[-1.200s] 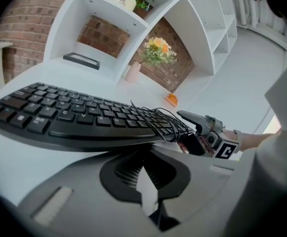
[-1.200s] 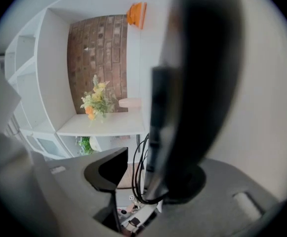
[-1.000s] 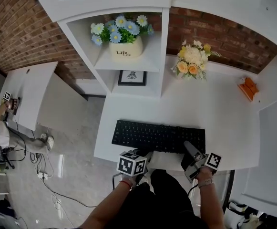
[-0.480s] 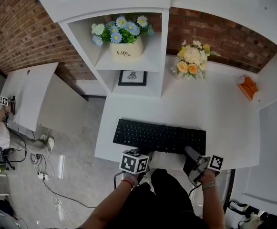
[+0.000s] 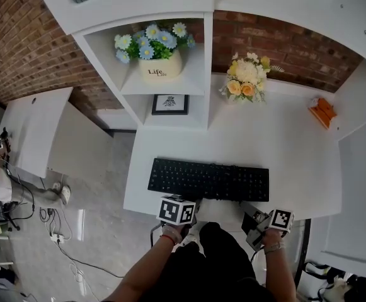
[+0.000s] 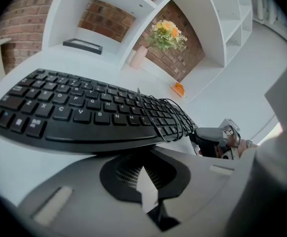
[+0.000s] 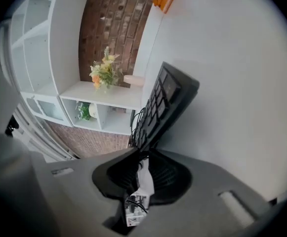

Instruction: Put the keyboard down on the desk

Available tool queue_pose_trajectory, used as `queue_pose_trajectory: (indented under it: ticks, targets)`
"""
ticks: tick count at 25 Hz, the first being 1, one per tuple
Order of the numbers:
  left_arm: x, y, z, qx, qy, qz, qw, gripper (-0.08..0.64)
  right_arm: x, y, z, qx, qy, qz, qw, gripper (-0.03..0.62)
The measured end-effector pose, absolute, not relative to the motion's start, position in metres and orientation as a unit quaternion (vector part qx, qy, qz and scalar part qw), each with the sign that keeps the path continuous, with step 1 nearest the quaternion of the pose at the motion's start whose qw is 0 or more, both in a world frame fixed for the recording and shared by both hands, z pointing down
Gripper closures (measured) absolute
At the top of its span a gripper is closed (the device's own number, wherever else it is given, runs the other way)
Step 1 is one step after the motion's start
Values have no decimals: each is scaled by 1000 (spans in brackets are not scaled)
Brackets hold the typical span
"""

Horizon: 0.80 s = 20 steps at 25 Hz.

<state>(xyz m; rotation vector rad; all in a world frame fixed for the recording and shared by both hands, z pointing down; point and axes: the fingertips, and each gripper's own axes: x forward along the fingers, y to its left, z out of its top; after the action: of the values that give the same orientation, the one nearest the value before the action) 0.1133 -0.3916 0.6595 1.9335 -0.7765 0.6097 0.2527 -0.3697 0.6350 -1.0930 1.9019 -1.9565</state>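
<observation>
Resting flat on the white worktop, close to its front edge, is one black keyboard. Its long axis runs left to right across the head view, parallel to that edge. One black cable lies coiled on the keys near its right end. Two handheld grippers sit at the near side, both pointing away from the person toward the keyboard's long front edge. The left gripper is the nearer. Its fingers are pressed together with nothing seen between them, and their tips sit just under and against the front edge, left of the middle. The right gripper is by the front right corner, a little back from it. Its fingers have just been closing and now stand a narrow slit apart. The keyboard's right end lies just ahead of their tips rather than between them. From this, the keyboard appears already set down, and the likely next move is simply drawing both hands back toward the body. Further off are two flower arrangements: blue and white flowers in a cream pot on a shelf, and an orange and cream bouquet on the worktop. There is also one small framed picture and one orange object.
</observation>
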Motion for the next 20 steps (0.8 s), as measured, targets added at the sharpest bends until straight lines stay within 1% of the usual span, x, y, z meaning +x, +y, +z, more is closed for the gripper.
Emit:
queue_pose_trajectory:
  ticks: [1,2,4,9,16,20]
  targets:
    - [113,-391,660,786,-314,252,469,561,252,-369,637,-376,641,-662,94,551]
    - [113,-391,661,784,-311,255,472,561,252,-368,639,-378,638,-664,95,558]
    - [113,-390,662,781,-304,260,481,561,250,-368,640,-377,633,-667,105,560]
    - [109,-382,663,773,-286,257,504,561,248,-366,648,-388,620,-674,104,560]
    - [100,-375,659,784,-275,247,499,561,245,-360,646,-373,611,-690,106,565]
    - [93,-372,648,808,-265,220,478,560,245,-358,633,-384,654,-645,90,572]
